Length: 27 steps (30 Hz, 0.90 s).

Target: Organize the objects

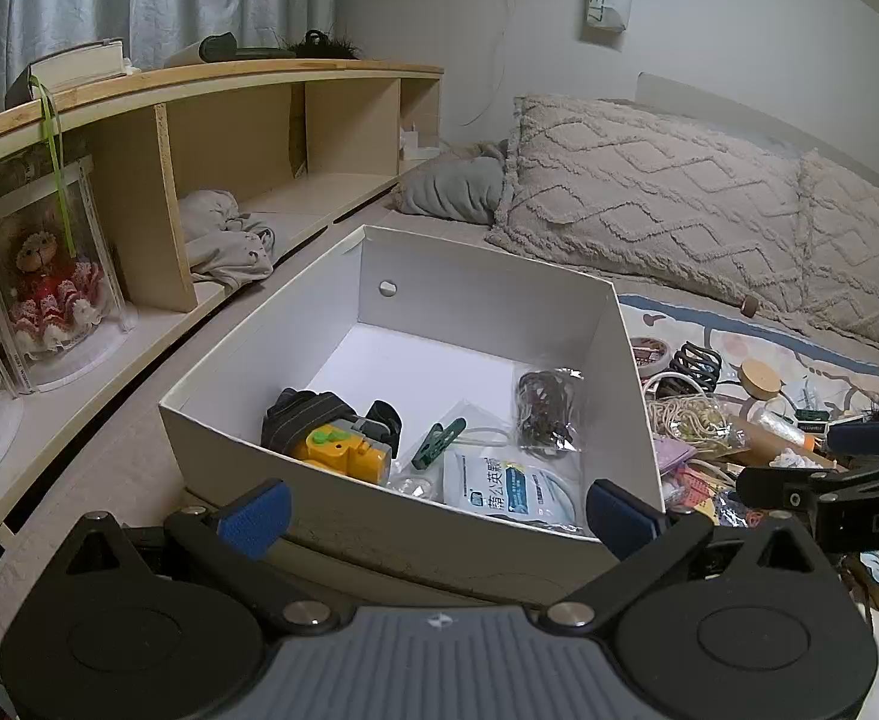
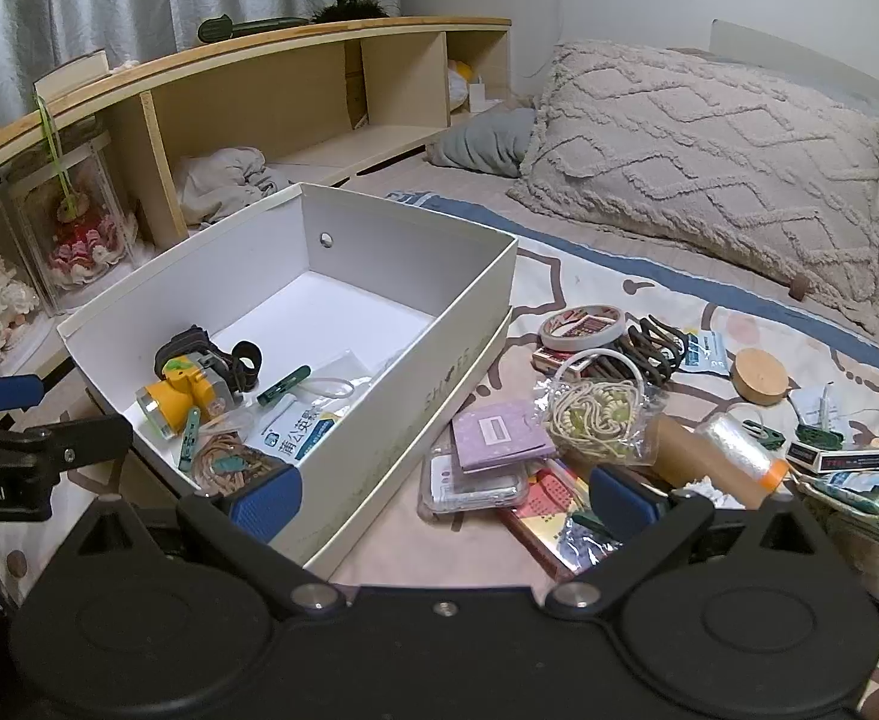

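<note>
A white cardboard box (image 1: 295,336) (image 2: 439,324) sits on the bed. Inside lie a yellow headlamp (image 1: 343,450) (image 2: 178,393), a green clip (image 1: 439,435) (image 2: 283,384), a white packet with blue print (image 1: 514,489) (image 2: 304,429) and a bag of dark bands (image 1: 547,405). My left gripper (image 1: 436,516) is open and empty, at the box's near wall. My right gripper (image 2: 445,495) is open and empty, over the box's right wall and a pile of loose items: a purple card (image 2: 499,432), a bag of cream cord (image 2: 595,414), a tape roll (image 2: 583,324).
A wooden shelf (image 1: 229,138) with boxed dolls (image 1: 49,282) and crumpled cloth runs along the left. Large knitted pillows (image 2: 709,150) lie at the back. A cork lid (image 2: 760,375), a clear thread spool (image 2: 739,447) and a dark hair claw (image 2: 655,348) lie right of the box.
</note>
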Each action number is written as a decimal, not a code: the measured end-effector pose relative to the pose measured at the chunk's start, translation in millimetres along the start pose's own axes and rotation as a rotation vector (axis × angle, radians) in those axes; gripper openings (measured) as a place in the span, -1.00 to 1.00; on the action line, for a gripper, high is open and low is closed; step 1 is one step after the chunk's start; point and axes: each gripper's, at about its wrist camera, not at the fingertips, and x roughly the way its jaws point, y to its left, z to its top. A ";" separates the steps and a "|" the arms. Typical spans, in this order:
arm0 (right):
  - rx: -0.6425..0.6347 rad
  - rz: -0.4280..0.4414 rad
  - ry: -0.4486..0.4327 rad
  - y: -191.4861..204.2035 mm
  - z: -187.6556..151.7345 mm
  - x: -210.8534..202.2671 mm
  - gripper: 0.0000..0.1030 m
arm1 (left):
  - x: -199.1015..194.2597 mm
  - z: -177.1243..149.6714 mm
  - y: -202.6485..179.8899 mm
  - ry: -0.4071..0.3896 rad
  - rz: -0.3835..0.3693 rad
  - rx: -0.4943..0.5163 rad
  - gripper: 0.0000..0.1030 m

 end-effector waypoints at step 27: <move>0.002 0.004 0.007 1.2 3.1 -1.1 1.00 | 1.6 -0.6 -4.5 0.009 0.004 0.011 1.00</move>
